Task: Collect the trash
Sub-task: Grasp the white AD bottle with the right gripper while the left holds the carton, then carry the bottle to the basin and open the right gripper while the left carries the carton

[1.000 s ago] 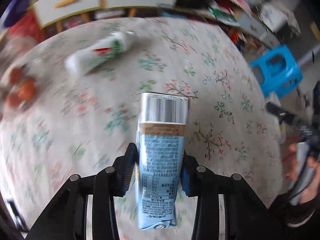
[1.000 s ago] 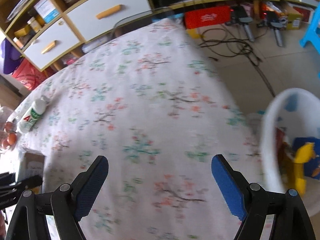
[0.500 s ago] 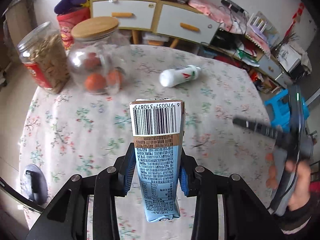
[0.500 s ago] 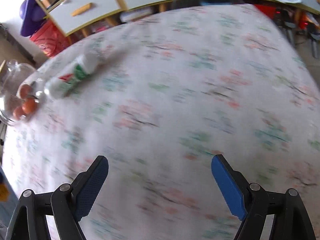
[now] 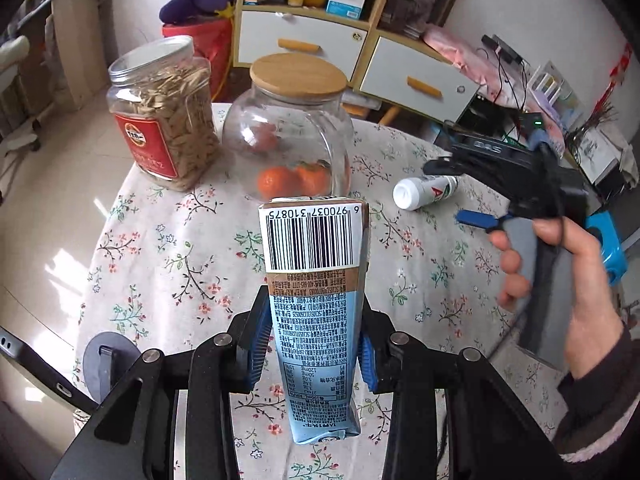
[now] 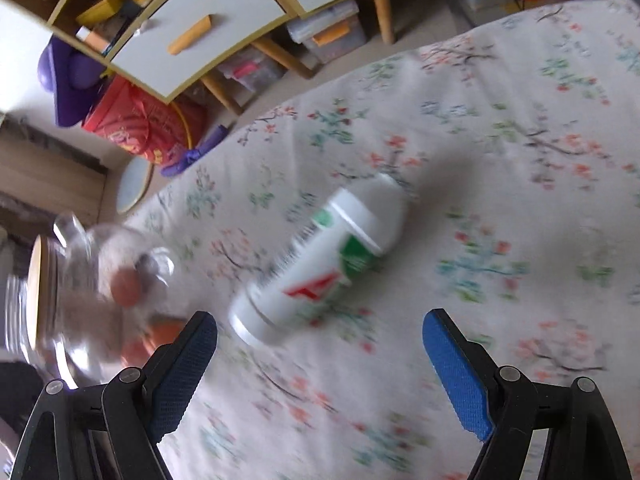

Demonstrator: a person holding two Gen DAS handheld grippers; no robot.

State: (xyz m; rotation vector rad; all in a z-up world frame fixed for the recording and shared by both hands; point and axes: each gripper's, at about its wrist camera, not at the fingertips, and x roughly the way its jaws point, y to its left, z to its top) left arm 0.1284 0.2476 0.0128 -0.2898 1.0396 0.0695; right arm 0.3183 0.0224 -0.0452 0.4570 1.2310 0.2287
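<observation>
Carton held, bottle next.

The left gripper (image 5: 312, 354) is clamped on a pale-blue rectangular drink carton (image 5: 314, 300), its blue pads pressing the two narrow sides low on the body so the barcoded end sticks out ahead, clear of the floral tablecloth (image 5: 168, 264); that looks like a carry grip for binning it. The carton's bottom seam is creased and slightly squashed. Just right of the lidded glass jar of oranges (image 5: 290, 136) lies a white plastic bottle with red and green print (image 6: 320, 260), on its side. The right gripper (image 6: 320, 360) hovers near it with jaws wide and nothing between them, probably lining up to straddle it.
</observation>
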